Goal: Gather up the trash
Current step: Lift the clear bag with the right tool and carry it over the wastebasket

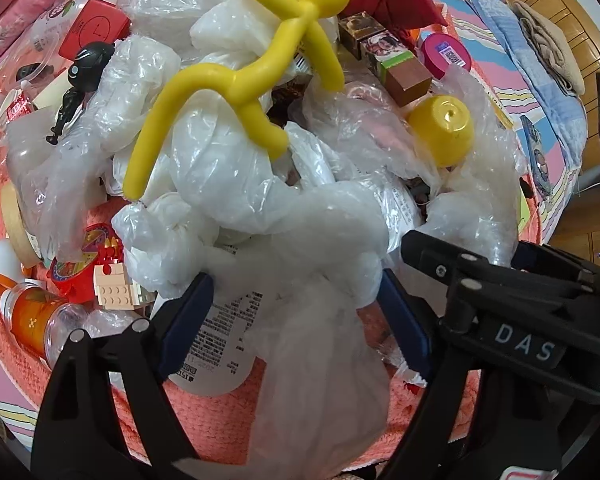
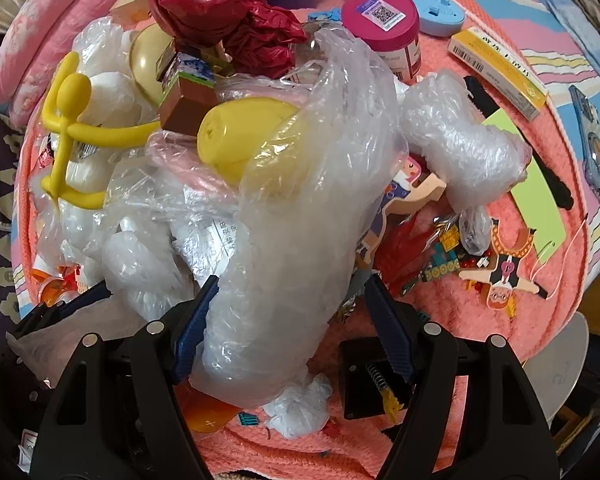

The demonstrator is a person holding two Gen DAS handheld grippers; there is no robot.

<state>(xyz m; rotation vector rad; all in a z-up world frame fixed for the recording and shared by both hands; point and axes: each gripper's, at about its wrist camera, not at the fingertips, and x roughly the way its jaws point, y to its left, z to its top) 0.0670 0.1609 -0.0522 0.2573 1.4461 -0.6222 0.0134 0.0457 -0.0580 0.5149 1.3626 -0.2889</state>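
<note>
A heap of crumpled clear and white plastic bags [image 1: 228,168] lies on a coral rug [image 1: 204,420]. My left gripper [image 1: 296,320] is open, its blue pads on either side of a white bag with a printed label [image 1: 228,320]. My right gripper [image 2: 292,320] is open around a large clear bag [image 2: 300,220]; the left pad touches it and the right pad stands apart. A yellow cup [image 2: 236,140] lies half inside that bag. A red crumpled bag [image 2: 220,12] and a bubble-wrap roll [image 2: 460,140] lie further back. The right gripper's black body [image 1: 500,300] shows in the left wrist view.
A yellow bendy figure [image 1: 260,80] lies on top of the heap. Around it are a black toy figure [image 1: 76,80], a red box [image 1: 94,30], an orange bottle [image 1: 32,320], a pink-lidded jar [image 2: 384,24], a yellow carton [image 2: 496,72], a phone [image 2: 592,152] and a paper doll [image 2: 504,280].
</note>
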